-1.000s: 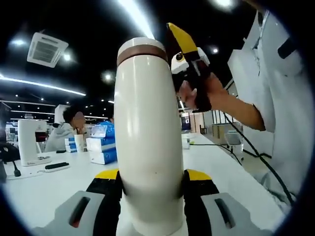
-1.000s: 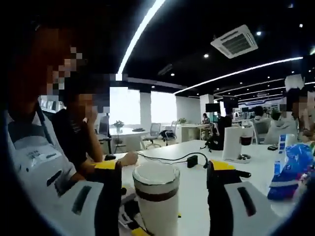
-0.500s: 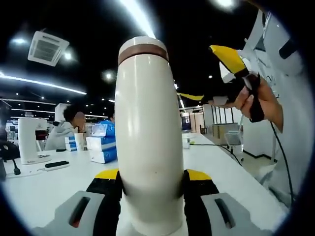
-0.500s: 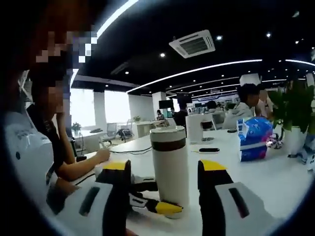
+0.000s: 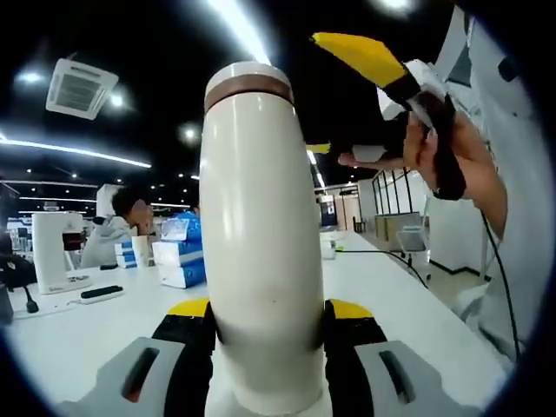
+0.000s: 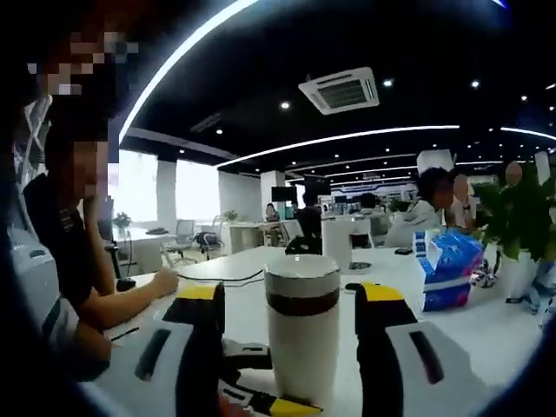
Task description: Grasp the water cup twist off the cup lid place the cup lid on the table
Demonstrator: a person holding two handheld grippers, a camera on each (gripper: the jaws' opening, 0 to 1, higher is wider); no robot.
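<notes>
A tall cream water cup (image 5: 261, 252) with a brown band stands upright between my left gripper's (image 5: 268, 308) yellow-and-black jaws, which are shut on its lower body. Its cream lid (image 5: 248, 73) sits on top. In the left gripper view a hand holds my right gripper (image 5: 311, 91) at the upper right, open, its yellow jaws pointing at the lid from the side, just apart from it. In the right gripper view the cup (image 6: 302, 347) and lid (image 6: 301, 276) stand between the open right gripper's (image 6: 291, 291) jaws, with a gap on each side.
The white table (image 5: 78, 326) carries blue tissue packs (image 5: 180, 254), a white appliance (image 5: 50, 250) and a black cable (image 5: 382, 258). A seated person (image 6: 78, 261) leans on the table at the left of the right gripper view. A green plant (image 6: 521, 217) stands at the right.
My right gripper drew back from the lid and has now swung in again, higher and closer to it. The left gripper keeps the cup still.
</notes>
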